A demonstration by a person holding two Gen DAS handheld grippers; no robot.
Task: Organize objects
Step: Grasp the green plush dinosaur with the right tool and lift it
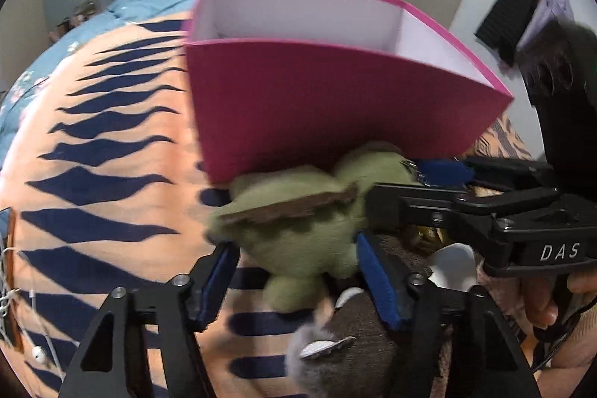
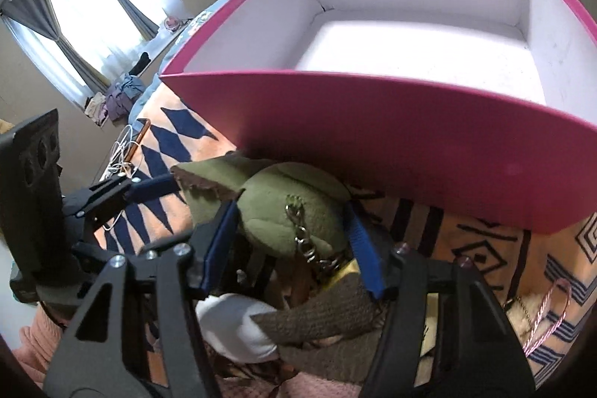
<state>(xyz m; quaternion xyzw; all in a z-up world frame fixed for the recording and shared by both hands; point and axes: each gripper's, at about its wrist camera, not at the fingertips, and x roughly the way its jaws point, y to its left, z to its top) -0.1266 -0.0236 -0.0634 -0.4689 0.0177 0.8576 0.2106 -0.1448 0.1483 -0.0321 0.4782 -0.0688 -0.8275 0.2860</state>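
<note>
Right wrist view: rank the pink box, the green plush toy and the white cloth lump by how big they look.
1. pink box, by far the largest.
2. green plush toy, between the blue fingers.
3. white cloth lump, smallest, though partly hidden and closest to the camera, so its rank against the toy is unsure.

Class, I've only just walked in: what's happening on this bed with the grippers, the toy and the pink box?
A person is tidying on a patterned blanket with two handheld grippers. Both the left gripper and the right gripper have their blue pads either side of one green plush toy, which has a small metal chain attached. It lies just in front of an open pink box, whose white inside looks empty. The toy has not gone into the box yet.
</note>
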